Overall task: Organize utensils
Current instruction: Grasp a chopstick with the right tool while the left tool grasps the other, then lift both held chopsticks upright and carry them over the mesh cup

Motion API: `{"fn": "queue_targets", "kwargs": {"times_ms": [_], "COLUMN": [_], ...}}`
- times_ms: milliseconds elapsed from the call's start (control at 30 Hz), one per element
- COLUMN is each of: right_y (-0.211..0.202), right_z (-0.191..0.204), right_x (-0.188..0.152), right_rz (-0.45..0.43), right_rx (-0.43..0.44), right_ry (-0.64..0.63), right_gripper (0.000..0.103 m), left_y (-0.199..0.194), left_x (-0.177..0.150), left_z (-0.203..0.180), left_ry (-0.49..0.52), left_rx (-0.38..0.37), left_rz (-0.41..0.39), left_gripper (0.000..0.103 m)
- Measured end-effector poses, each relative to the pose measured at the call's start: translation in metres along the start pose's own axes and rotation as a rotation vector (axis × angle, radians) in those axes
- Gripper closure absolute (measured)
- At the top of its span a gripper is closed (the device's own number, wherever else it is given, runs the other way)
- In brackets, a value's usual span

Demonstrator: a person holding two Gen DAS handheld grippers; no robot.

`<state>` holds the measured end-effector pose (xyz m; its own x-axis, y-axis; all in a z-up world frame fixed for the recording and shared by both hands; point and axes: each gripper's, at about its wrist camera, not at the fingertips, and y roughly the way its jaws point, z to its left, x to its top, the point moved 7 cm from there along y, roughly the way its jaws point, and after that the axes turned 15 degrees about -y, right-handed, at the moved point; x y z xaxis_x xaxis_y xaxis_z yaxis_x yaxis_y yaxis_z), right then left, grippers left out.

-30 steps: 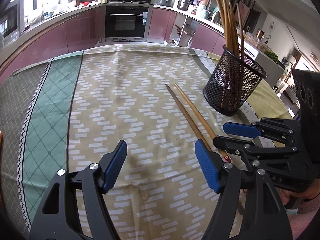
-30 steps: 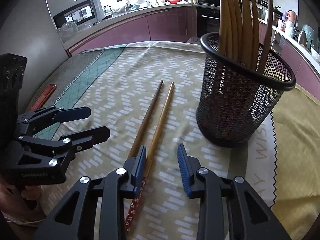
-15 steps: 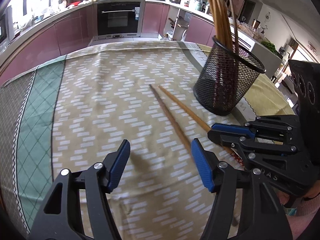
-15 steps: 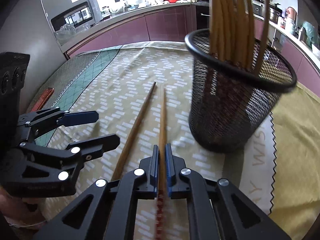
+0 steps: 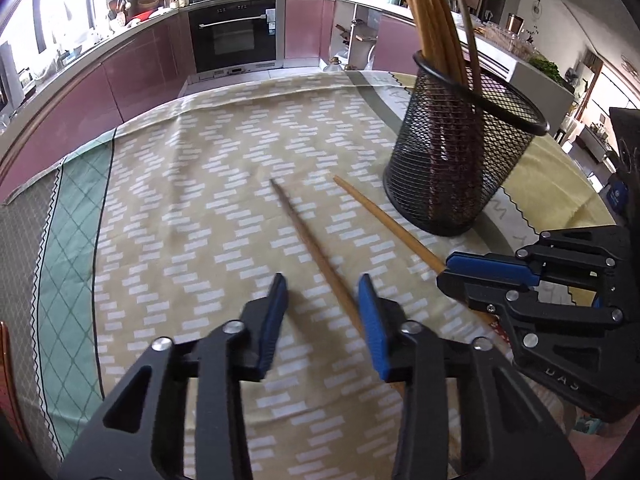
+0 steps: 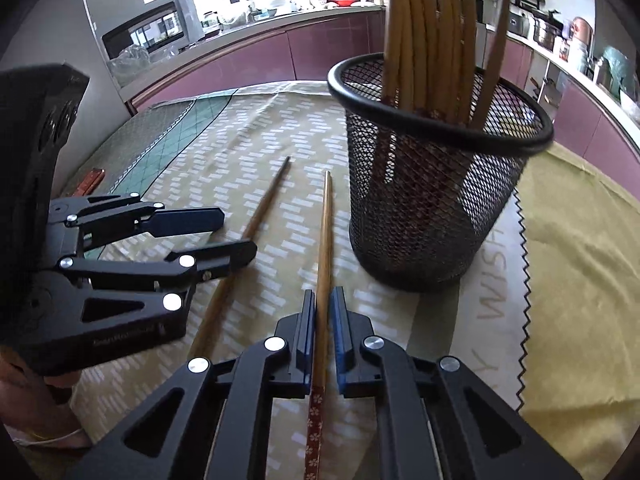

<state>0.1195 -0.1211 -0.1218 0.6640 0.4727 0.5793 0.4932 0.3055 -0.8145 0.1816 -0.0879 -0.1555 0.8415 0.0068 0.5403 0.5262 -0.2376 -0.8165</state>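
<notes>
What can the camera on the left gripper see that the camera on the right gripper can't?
Only the left wrist view shows the oven behind the table. Only the right wrist view shows the microwave and the red flowered end of the lighter chopstick, which the right gripper pinches. Both show the mesh holder, and the left gripper closing around the darker chopstick, not yet touching it.

You are looking at two long tan wooden chopsticks (image 6: pixel 325 240) (image 6: pixel 256 220) lying flat, tips diverging, on the patterned tablecloth (image 6: pixel 248 148), beside an upright black wire-mesh holder (image 6: pixel 432 208) holding more chopsticks upright.
</notes>
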Motion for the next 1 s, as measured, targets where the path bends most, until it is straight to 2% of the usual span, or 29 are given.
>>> {"fn": "queue_targets", "kwargs": {"times_ms": [67, 267, 433, 600, 700, 733, 767, 833, 867, 900, 1000], "right_y": [0.000, -0.008, -0.018, -0.013, -0.008, -0.007, -0.006, -0.006, -0.006, -0.006, -0.004], "right_z": [0.000, -0.005, -0.004, 0.006, 0.009, 0.009, 0.009, 0.013, 0.014, 0.015, 0.016], "right_x": [0.000, -0.002, -0.003, -0.003, -0.002, -0.002, -0.003, -0.002, -0.001, -0.001, 0.002], "right_rz": [-0.007, -0.042, -0.081, -0.069, -0.047, -0.036, -0.029, -0.021, -0.020, -0.022, -0.032], "right_rx": [0.001, 0.041, 0.112, 0.140, 0.113, 0.075, 0.029, -0.029, -0.026, -0.024, -0.008], "right_ry": [-0.004, 0.034, 0.055, 0.041, 0.022, 0.004, -0.017, -0.068, -0.068, -0.068, -0.047], "right_gripper": [0.096, 0.097, 0.097, 0.097, 0.097, 0.095, 0.084, 0.080, 0.079, 0.079, 0.092], "left_y": [0.001, -0.002, -0.010, -0.015, -0.015, -0.015, -0.015, -0.014, -0.014, -0.014, -0.013], "left_x": [0.002, 0.001, -0.010, -0.019, -0.020, -0.020, -0.020, -0.019, -0.019, -0.019, -0.019], "left_z": [0.001, 0.006, 0.008, 0.006, 0.008, 0.008, 0.008, 0.009, 0.008, 0.007, 0.007], "left_ry": [-0.007, -0.039, -0.047, -0.014, -0.004, -0.002, -0.003, -0.004, -0.003, -0.002, -0.009], "left_rx": [0.009, 0.006, 0.002, 0.003, 0.005, 0.007, 0.009, 0.012, 0.014, 0.015, 0.018], "left_rz": [-0.004, -0.012, -0.013, -0.009, -0.005, -0.007, -0.009, -0.015, -0.018, -0.022, -0.026], "left_gripper": [0.086, 0.092, 0.094, 0.094, 0.090, 0.089, 0.088, 0.087, 0.087, 0.089, 0.094]}}
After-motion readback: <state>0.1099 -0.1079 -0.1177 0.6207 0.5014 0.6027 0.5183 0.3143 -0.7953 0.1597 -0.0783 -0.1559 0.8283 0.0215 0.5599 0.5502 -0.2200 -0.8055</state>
